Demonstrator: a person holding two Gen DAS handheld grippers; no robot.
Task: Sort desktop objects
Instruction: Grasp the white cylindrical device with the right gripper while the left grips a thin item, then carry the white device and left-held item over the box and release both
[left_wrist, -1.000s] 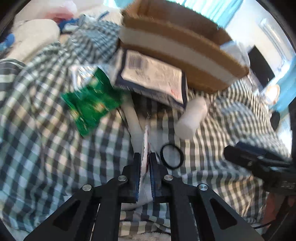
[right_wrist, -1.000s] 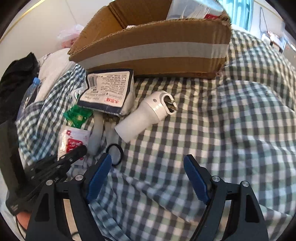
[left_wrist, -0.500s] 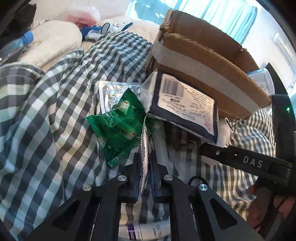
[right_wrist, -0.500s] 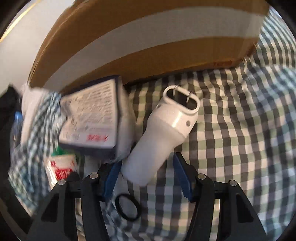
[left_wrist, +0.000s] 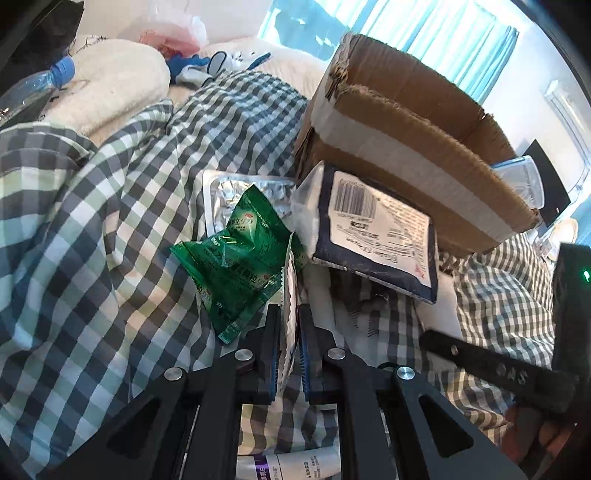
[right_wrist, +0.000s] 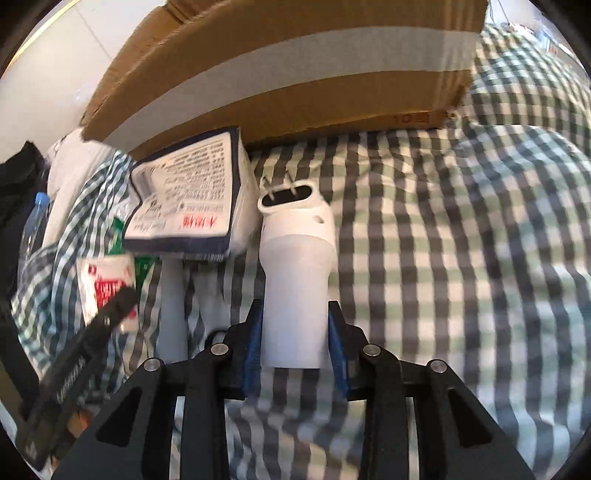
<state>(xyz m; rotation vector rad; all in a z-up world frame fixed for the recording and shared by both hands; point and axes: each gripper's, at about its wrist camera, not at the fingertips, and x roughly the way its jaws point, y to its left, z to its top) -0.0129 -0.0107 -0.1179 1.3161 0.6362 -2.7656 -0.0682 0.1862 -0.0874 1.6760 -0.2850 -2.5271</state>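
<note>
Two grips: right gripper (right_wrist: 295, 341) jaws just closing, blue pads flanking white plug-in device (right_wrist: 295, 284) on checked cloth (right_wrist: 461, 258) near cardboard box (right_wrist: 295, 66); seat pads square before lifting. Left gripper (left_wrist: 288, 347) clamps thin sachet (left_wrist: 290, 295) edge-on; keep level.

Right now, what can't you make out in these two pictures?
- Cardboard box contents: right wrist view, wall blocks them.
- Sachet face: left wrist view, seen edge-on in left gripper.
- Tube: left wrist view, cut off by bottom edge.
- Packet print: right wrist view, blurred.
</note>
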